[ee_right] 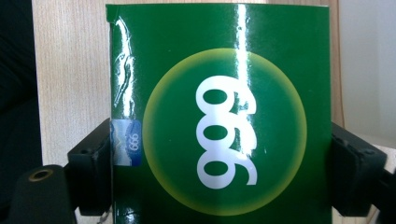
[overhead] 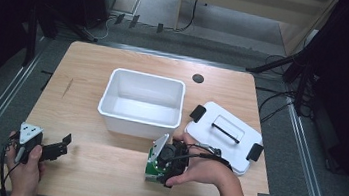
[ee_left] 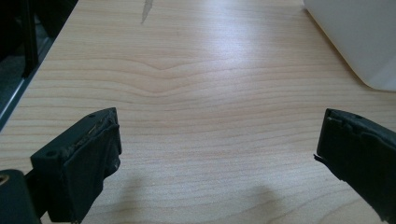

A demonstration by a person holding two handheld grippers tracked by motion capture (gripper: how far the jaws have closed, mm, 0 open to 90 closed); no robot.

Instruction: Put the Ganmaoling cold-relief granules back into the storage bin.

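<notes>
A glossy green box [ee_right: 224, 70] with a white "999" in a yellow-green circle stands on the wooden table [overhead: 103, 170], in front of the white bin [overhead: 136, 123]. My right gripper [ee_right: 222, 158] is shut on it, one black pad pressed against each side. From above, the right hand covers that gripper [overhead: 157, 169], and the green box [overhead: 151, 172] peeks out beneath it. My left gripper [overhead: 62, 145] rests near the table's front left corner. Its jaws [ee_left: 219, 126] stand wide apart with only bare wood between them.
The white bin is open and looks empty. Its corner [ee_left: 359, 37] is ahead and right of my left gripper. Its white lid [overhead: 236, 153] with black clips and handle lies at the right. A dark round grommet [overhead: 198, 78] sits near the far edge.
</notes>
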